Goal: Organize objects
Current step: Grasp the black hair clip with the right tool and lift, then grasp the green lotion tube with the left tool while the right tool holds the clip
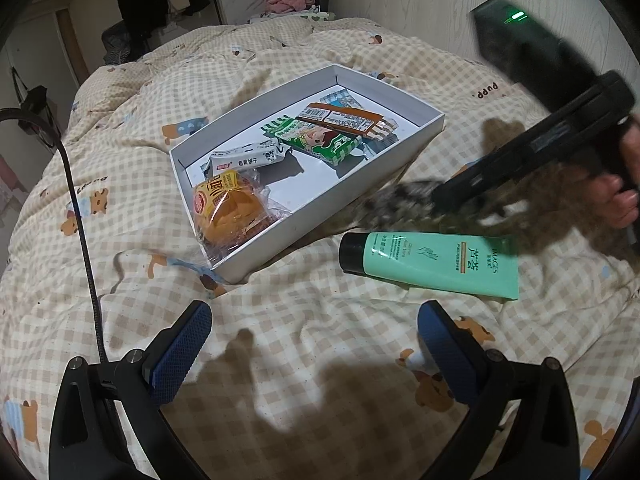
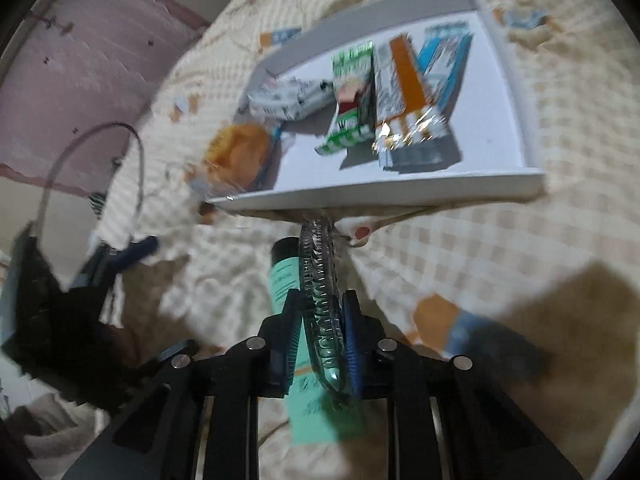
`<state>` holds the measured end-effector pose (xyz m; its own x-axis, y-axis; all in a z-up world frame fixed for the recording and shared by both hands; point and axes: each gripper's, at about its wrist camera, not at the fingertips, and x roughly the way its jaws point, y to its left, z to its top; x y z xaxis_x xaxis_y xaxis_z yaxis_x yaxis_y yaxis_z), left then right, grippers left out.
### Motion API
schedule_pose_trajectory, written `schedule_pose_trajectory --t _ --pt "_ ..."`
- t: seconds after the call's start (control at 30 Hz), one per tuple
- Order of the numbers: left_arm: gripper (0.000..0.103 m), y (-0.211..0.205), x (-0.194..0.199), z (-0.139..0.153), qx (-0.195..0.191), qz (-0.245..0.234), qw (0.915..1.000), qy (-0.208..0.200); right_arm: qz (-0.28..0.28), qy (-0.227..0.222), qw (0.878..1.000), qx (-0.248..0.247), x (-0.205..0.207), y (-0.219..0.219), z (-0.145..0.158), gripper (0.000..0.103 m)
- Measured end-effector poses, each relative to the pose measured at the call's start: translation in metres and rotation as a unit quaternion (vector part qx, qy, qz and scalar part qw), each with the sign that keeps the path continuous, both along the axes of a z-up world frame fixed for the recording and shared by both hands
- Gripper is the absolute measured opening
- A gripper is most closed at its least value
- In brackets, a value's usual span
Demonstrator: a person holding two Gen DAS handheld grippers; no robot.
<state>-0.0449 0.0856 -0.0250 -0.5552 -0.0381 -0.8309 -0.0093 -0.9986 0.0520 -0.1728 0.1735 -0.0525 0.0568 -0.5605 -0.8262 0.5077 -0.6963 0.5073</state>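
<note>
- Cream-and-tan checked bedding with small bear prints covers a bed and fills both views.
- A shallow white box lies on the bedding holding wrapped snacks: an orange-labelled bun at the near corner, a white biscuit pack, a green-and-white pack and a brown bar.
- A mint-green tube with a black cap lies flat on the bedding just beside the box.
- The right gripper has its blue pads pressed together on a clear crinkled wrapper, which stands on edge between them above the tube and reaches toward the box's near wall.
- From the left wrist view this wrapper is only a motion-blurred speckled smear, possibly a packet; its contents cannot be read.
- A person's hand grips the right tool, cut off by the frame edge.
- The left gripper hovers over bare bedding, its blue fingers spread wide with nothing between them.
- A black cable arcs along the left.
- Dark clothes hang in the dim background.
</note>
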Motion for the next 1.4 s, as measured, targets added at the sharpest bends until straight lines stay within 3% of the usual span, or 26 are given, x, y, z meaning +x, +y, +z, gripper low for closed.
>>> schedule_pose_trajectory --t 0.1,0.2,0.23,0.3,0.4,0.47,0.57,0.63,0.73,0.77,0.83,0.87,0.9,0.93,1.03,1.1,1.2,1.27,1.3,1.33,1.4 --pt "0.103 0.0 0.0 0.0 0.001 0.0 1.0 0.001 -0.03 0.011 0.998 -0.046 0.008 0.026 0.023 0.021" --pt "0.103 -0.005 0.0 0.005 0.023 0.002 0.9997 0.004 -0.085 0.045 0.989 -0.108 0.022 0.059 0.034 0.021" --pt "0.103 -0.01 -0.001 0.008 0.048 0.005 0.9988 0.003 -0.102 0.046 0.985 -0.128 0.026 0.067 0.03 0.021" --pt "0.103 -0.026 -0.006 0.016 0.133 0.017 0.9909 -0.009 -0.134 0.043 0.977 -0.162 0.03 0.084 0.018 0.021" --pt "0.103 -0.048 -0.023 0.018 0.269 0.062 0.9588 -0.067 -0.161 0.038 0.972 -0.169 0.028 0.092 0.005 0.021" --pt "0.103 -0.051 -0.038 0.012 0.314 0.089 0.9392 -0.107 -0.16 0.048 0.969 -0.182 0.028 0.094 0.008 0.021" --pt "0.094 -0.041 -0.057 0.0 0.339 0.129 0.9202 -0.147 -0.157 0.061 0.967 -0.19 0.031 0.093 0.012 0.021" --pt "0.083 -0.028 -0.068 -0.011 0.351 0.149 0.9076 -0.176 -0.16 0.061 0.966 -0.195 0.032 0.092 0.01 0.021" --pt "0.076 -0.008 -0.076 -0.031 0.354 0.177 0.8911 -0.223 -0.163 0.062 0.964 -0.202 0.031 0.097 0.011 0.021" --pt "0.075 -0.004 -0.078 -0.039 0.365 0.189 0.8802 -0.238 -0.163 0.063 0.963 -0.203 0.032 0.098 0.011 0.021" --pt "0.074 0.0 -0.08 -0.057 0.41 0.221 0.8455 -0.261 -0.162 0.066 0.963 -0.204 0.032 0.096 0.012 0.021" --pt "0.074 0.002 -0.08 -0.068 0.431 0.247 0.8242 -0.272 -0.162 0.067 0.963 -0.205 0.032 0.096 0.012 0.021" --pt "0.075 0.004 -0.08 -0.075 0.436 0.27 0.8133 -0.276 -0.162 0.067 0.963 -0.207 0.033 0.099 0.012 0.021" --pt "0.075 0.005 -0.08 -0.078 0.432 0.286 0.8098 -0.276 -0.163 0.067 0.962 -0.21 0.033 0.1 0.012 0.021" --pt "0.073 0.012 -0.085 -0.082 0.412 0.317 0.8112 -0.269 -0.168 0.067 0.959 -0.216 0.033 0.104 0.011 0.021" --pt "0.054 0.018 -0.087 -0.077 0.383 0.314 0.8258 -0.27 -0.169 0.066 0.959 -0.218 0.032 0.105 0.011 0.021" --pt "0.05 0.022 -0.084 -0.064 0.363 0.275 0.8457 -0.278 -0.168 0.067 0.959 -0.218 0.032 0.106 0.011 0.021" --pt "0.046 0.017 -0.077 -0.048 0.348 0.254 0.8608 -0.271 -0.167 0.067 0.959 -0.219 0.032 0.106 0.011 0.021" --pt "0.041 0.012 -0.073 -0.035 0.333 0.239 0.8741 -0.262 -0.166 0.067 0.959 -0.219 0.032 0.105 0.011 0.021" --pt "0.02 0.009 -0.071 -0.026 0.319 0.227 0.8845 -0.254 -0.165 0.068 0.959 -0.219 0.032 0.106 0.011 0.021" --pt "0.015 0.004 -0.065 -0.008 0.273 0.198 0.9098 -0.242 -0.164 0.068 0.959 -0.219 0.031 0.106 0.011 0.021"
